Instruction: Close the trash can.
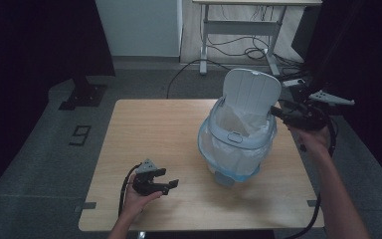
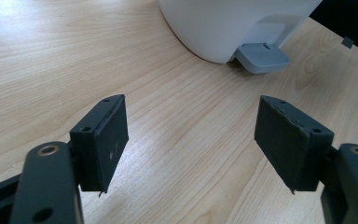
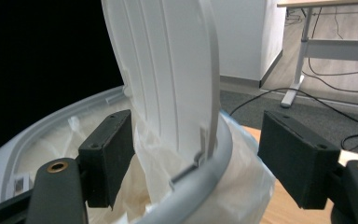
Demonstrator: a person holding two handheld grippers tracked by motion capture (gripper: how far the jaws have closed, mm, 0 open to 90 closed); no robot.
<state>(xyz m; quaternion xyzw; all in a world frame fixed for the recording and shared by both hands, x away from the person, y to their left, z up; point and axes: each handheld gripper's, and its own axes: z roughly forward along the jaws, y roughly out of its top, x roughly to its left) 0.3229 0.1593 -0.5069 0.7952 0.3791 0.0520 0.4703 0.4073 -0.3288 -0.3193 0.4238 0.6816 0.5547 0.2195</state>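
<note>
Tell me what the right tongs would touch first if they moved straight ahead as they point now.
Probably the bin's raised lid: the right tongs are open, with the lid's edge and the rim between the jaws. How far ahead it lies is unclear.

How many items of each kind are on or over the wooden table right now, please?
Pedal bin, lid up: 1
Bin liner: 1
Grippers, left gripper and right gripper, both with jaws apart: 2
Total: 4
</note>
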